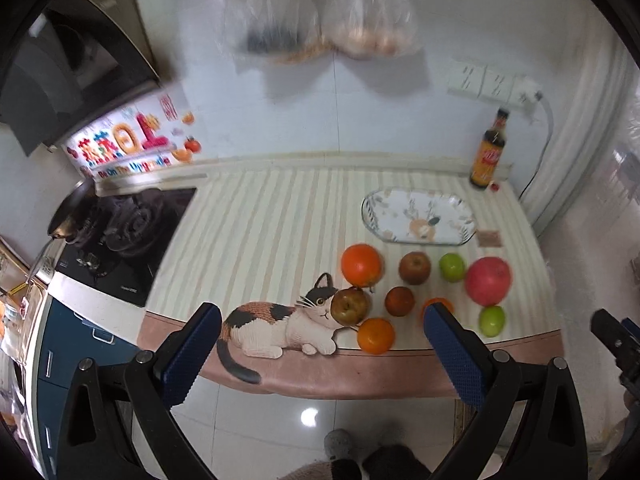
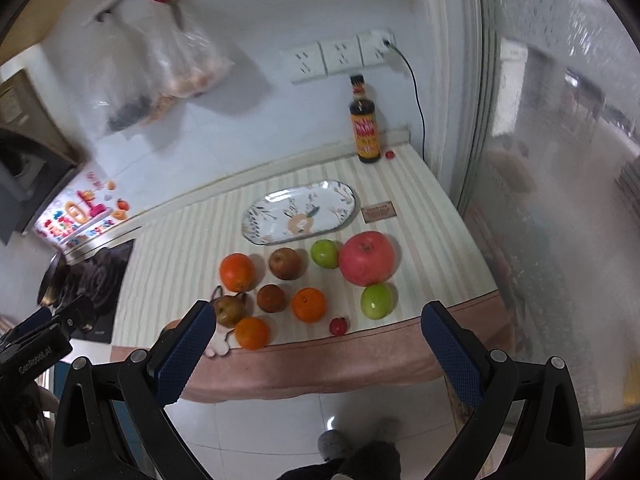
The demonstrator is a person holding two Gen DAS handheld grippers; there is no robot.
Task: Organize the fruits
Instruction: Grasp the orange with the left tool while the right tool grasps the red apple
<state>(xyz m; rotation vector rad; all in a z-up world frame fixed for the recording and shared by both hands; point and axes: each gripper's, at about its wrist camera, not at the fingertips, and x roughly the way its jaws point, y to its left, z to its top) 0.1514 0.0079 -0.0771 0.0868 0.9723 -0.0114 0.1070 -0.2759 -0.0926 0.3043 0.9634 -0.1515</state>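
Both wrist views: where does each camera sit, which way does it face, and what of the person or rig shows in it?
Left wrist: behind the open left gripper, off the counter's front edge, facing the wall; stove on its left; right gripper at the right edge, a slippered foot below.
Right wrist: behind the open right gripper, further right, facing the wall and sauce bottle; left gripper at the left edge.
Shared: plate, red apple, oranges, green fruits, hanging bags.

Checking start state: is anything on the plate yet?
No fruit: the plate shows only its printed pattern. All fruit lies on the cloth in front of it. What is under the plate is hidden.
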